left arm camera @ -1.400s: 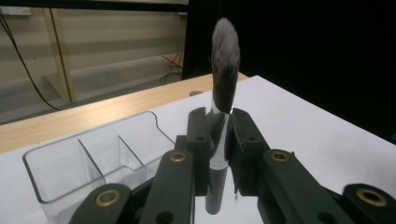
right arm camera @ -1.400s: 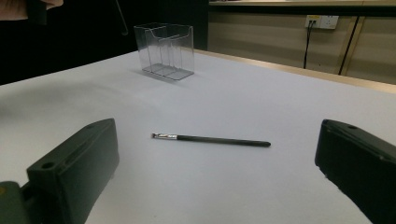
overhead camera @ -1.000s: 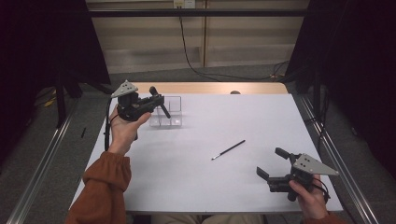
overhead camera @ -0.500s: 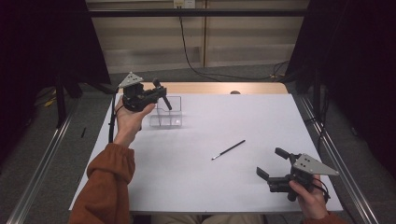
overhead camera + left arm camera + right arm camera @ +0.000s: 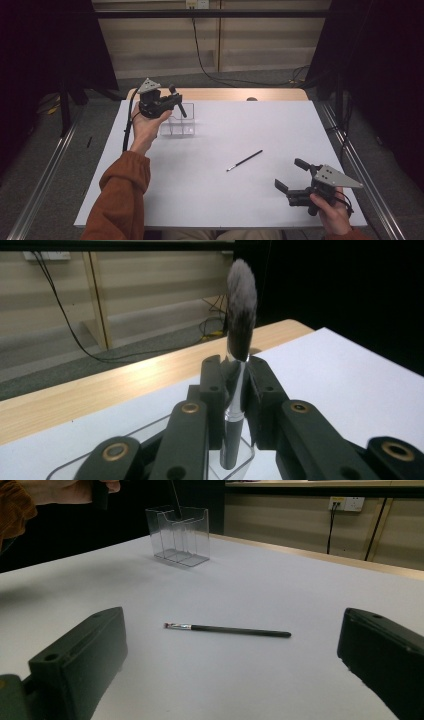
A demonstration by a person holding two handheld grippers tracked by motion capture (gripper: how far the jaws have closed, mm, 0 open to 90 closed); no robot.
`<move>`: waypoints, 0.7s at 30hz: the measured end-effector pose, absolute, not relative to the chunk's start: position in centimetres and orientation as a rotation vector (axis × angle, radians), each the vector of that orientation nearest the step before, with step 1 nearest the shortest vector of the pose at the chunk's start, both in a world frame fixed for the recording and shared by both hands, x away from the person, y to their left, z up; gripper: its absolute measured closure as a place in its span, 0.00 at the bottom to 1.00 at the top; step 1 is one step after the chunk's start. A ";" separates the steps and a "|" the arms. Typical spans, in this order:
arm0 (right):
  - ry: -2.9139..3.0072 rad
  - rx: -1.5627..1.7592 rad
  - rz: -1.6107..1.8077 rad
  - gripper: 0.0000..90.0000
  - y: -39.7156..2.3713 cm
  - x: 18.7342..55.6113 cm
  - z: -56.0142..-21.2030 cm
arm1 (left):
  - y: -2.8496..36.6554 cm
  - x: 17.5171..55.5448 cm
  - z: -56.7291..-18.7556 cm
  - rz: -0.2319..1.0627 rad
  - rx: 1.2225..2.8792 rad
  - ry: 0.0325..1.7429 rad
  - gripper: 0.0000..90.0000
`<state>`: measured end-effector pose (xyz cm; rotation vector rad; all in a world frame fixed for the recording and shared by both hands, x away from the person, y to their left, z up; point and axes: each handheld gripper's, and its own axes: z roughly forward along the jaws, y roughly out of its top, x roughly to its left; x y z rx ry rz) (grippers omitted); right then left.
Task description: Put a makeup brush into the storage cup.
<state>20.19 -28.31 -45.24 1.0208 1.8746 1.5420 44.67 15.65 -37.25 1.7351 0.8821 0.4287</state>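
Note:
My left gripper (image 5: 175, 100) is shut on a fluffy-headed makeup brush (image 5: 181, 108), gripping it on the metal ferrule just below the bristles. In the left gripper view the brush (image 5: 240, 305) stands nearly upright between the jaws, and its handle end dips into a clear plastic organizer (image 5: 150, 429). The organizer (image 5: 182, 127) stands at the table's far left. A thin black brush (image 5: 244, 160) lies flat mid-table. At the front right my right gripper (image 5: 291, 174) is open and held low, facing that thin brush (image 5: 227, 628), and nothing is between its fingers.
A white sheet (image 5: 225, 200) covers the table and a wooden strip (image 5: 225, 94) shows along its far edge. Metal rails run down both sides. The organizer (image 5: 177, 535) has several compartments.
My left gripper has carried the fluffy brush a little farther back and right, over the organizer, and its handle has come down into it. The right gripper and the thin brush have not moved.

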 end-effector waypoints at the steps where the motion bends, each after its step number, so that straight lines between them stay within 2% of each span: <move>1: 1.875 1.021 1.541 0.00 -28.3 20.2 -45.2 | 15.6 44.7 -37.4 0.423 1.734 0.883 0.89; 21: 1.877 1.015 1.542 0.00 -28.3 20.2 -45.3 | 15.1 44.8 -38.5 0.423 1.798 0.875 0.89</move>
